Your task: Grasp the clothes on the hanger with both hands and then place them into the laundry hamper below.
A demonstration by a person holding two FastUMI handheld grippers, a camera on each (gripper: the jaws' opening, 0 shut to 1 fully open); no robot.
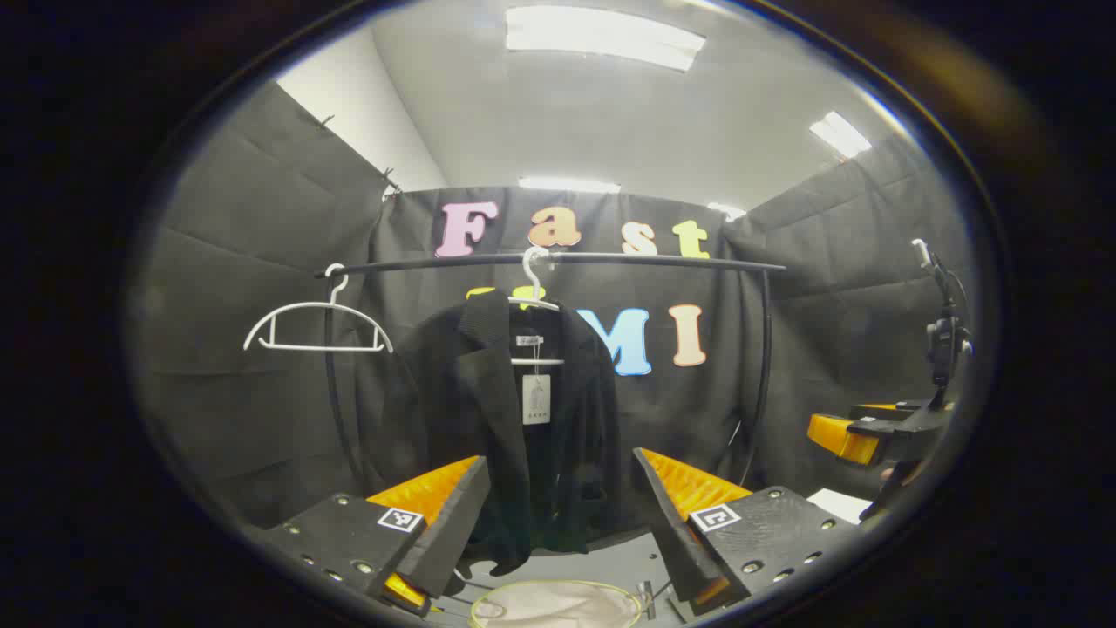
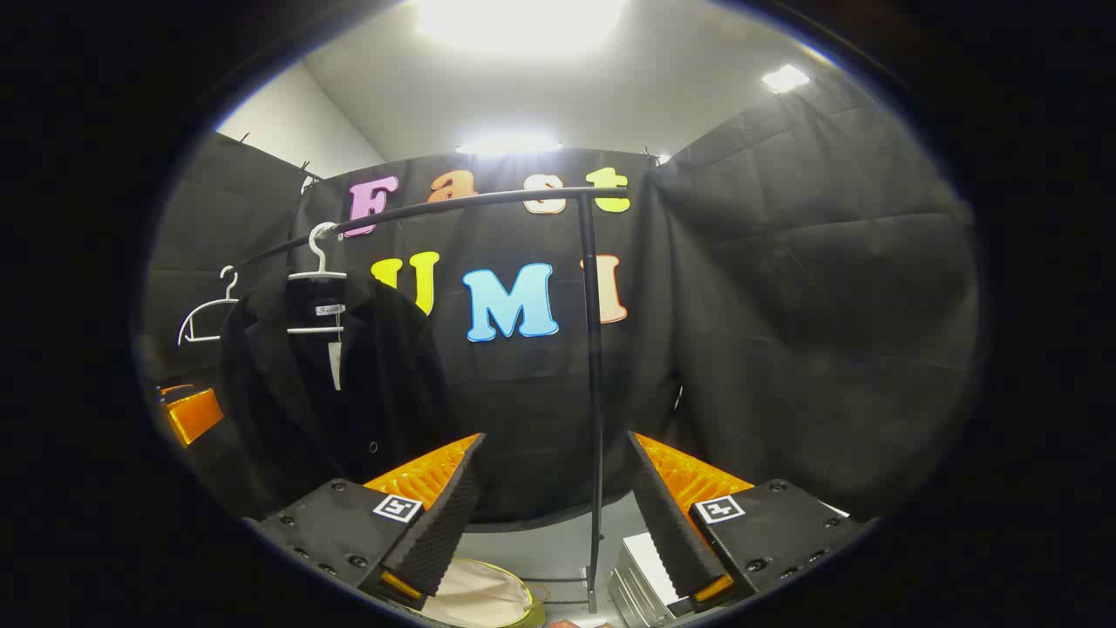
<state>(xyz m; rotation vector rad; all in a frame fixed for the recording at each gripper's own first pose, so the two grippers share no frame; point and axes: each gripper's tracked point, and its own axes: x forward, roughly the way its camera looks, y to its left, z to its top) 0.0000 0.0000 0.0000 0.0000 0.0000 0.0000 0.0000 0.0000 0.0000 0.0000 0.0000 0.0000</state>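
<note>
A black jacket point(image 1: 514, 427) hangs on a white hanger point(image 1: 534, 292) from the black rail point(image 1: 610, 259), a paper tag at its collar. My left gripper point(image 1: 558, 488) is open, short of the jacket and level with its lower half. The round laundry hamper point(image 1: 558, 604) with a yellow rim sits on the floor below. In the right gripper view the jacket point(image 2: 323, 392) hangs at the left, and my right gripper point(image 2: 558, 488) is open, facing the rail's right post point(image 2: 595, 392). The hamper point(image 2: 484, 595) lies low, between its fingers. The right gripper point(image 1: 859, 432) shows at the far right of the left gripper view.
An empty white hanger point(image 1: 318, 327) hangs at the rail's left end. A white box-like thing point(image 2: 641, 576) lies on the grey floor by the rack's right post. Black cloth walls close the booth on three sides.
</note>
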